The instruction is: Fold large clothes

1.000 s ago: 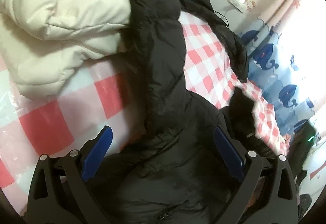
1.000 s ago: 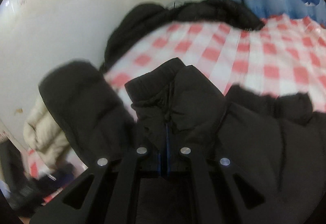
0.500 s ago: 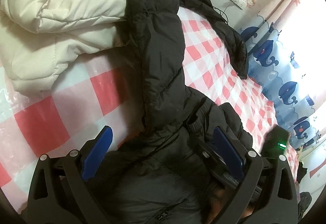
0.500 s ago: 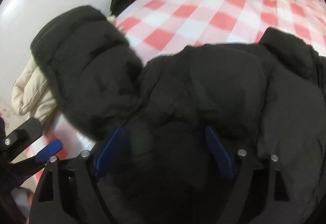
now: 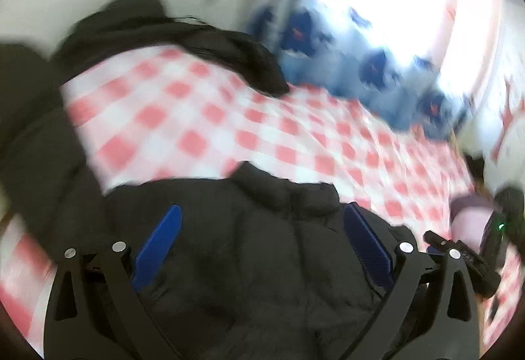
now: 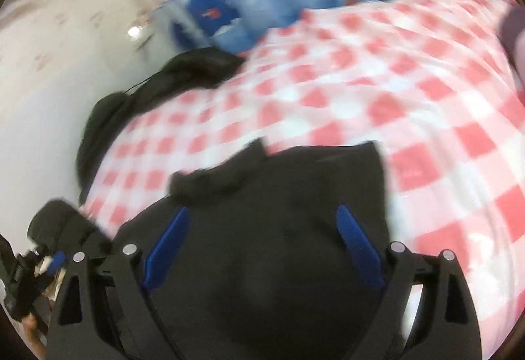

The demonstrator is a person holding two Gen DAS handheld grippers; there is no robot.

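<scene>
The black jacket (image 6: 279, 229) is lying bunched on the checked bedsheet (image 6: 361, 91), under both tools. The right gripper (image 6: 262, 235) is opening with padding between its jaws but unpinched; the left gripper (image 5: 262, 238) is gaping, gripping nothing. With nobody holding it, the puffy fold is likely springing back open.

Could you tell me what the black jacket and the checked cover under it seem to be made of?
The black jacket looks like padded synthetic shell, matt: puffy quilted sections with soft creases. The checked cover looks like thin printed cloth or plastic sheet, red and white; blur leaves the finish open.
</scene>
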